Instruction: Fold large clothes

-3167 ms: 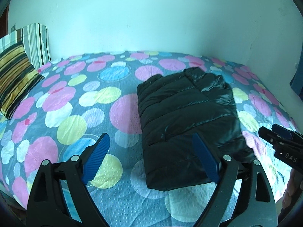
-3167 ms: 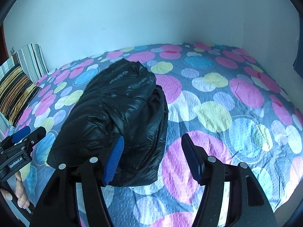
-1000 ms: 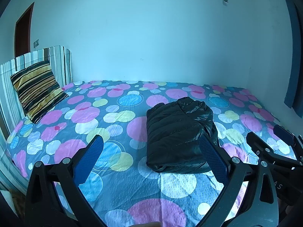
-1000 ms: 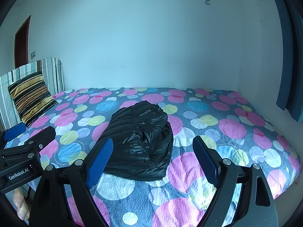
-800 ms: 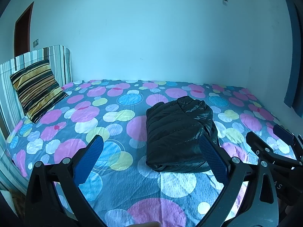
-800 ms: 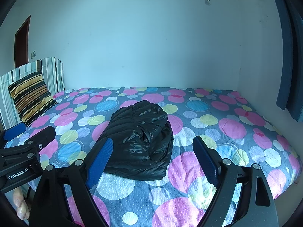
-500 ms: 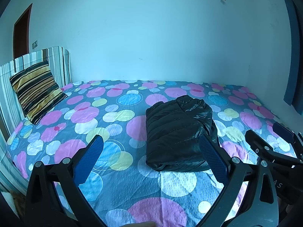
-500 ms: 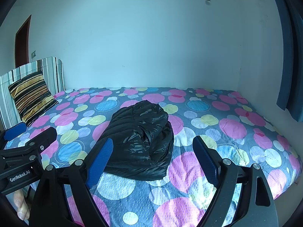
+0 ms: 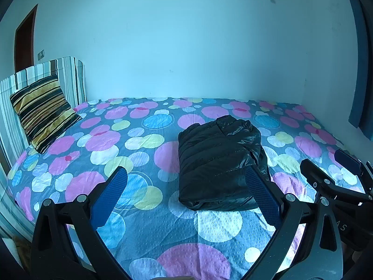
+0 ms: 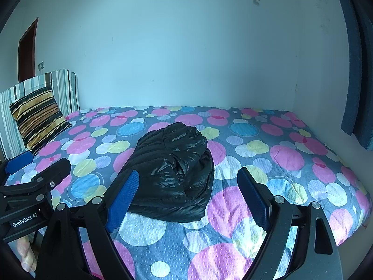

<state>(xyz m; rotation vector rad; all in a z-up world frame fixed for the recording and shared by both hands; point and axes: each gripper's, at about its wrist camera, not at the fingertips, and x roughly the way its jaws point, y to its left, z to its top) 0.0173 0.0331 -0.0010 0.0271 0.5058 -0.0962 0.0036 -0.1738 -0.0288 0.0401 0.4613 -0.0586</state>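
Glossy black quilted jacket on matt dimpled cloth bedspread w/ velvety striped cushion

one folded black jacket — one striped cushion — one spotted bed

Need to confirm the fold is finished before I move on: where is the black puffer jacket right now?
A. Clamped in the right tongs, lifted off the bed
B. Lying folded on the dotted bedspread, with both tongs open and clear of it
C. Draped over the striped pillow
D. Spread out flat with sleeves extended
B: the black puffer jacket lies as a compact folded bundle on the dotted bedspread, and the left tongs and right tongs are open, holding nothing.
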